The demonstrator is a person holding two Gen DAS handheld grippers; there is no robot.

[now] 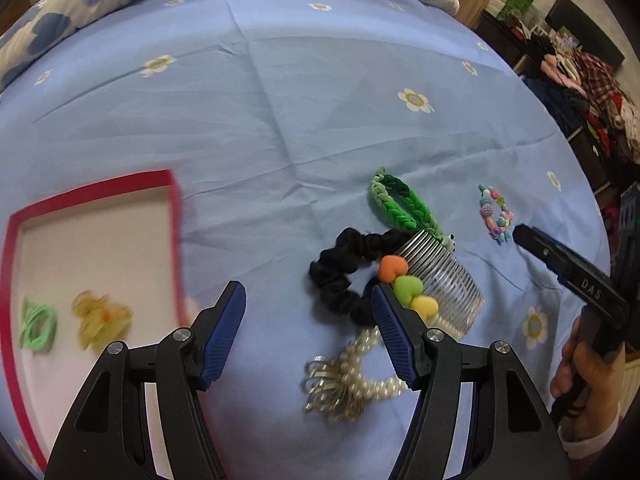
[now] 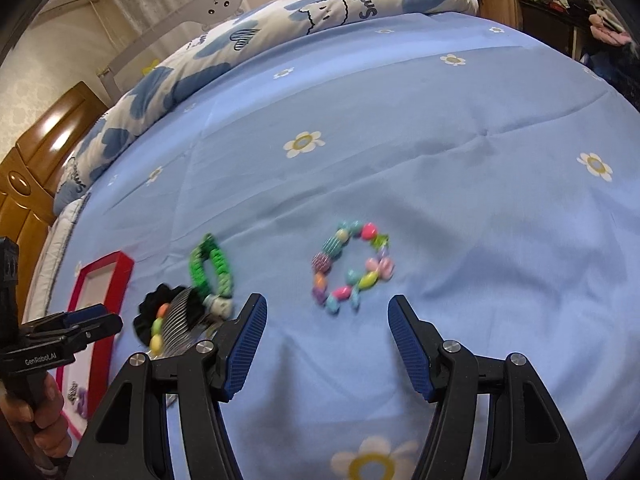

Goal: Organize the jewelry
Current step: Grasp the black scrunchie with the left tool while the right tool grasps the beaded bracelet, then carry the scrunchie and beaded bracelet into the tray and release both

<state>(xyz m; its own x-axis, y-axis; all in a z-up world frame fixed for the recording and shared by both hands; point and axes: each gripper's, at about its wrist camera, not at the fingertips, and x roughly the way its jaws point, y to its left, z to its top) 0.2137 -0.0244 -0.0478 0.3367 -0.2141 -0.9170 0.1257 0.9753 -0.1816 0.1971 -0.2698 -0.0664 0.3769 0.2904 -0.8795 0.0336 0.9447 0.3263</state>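
Note:
A red-rimmed tray [image 1: 173,216] lies at the left and holds green hair ties [image 1: 38,326] and a yellow claw clip [image 1: 100,318]. A pile sits right of it: black scrunchie [image 1: 340,268], clear comb with heart beads [image 1: 440,280], green braided band [image 1: 404,204], pearl bracelet [image 1: 360,364], silver rings [image 1: 324,388]. A colourful bead bracelet [image 2: 350,266] lies apart, just ahead of my right gripper [image 2: 327,312], which is open and empty. My left gripper [image 1: 308,300] is open and empty, between the tray and the pile.
All lies on a blue flowered bedsheet [image 2: 440,160]. A folded quilt [image 2: 280,24] lies at the bed's far end. A wooden cabinet [image 2: 44,152] stands at the left. Cluttered shelves with clothes [image 1: 580,92] stand beyond the bed's right edge.

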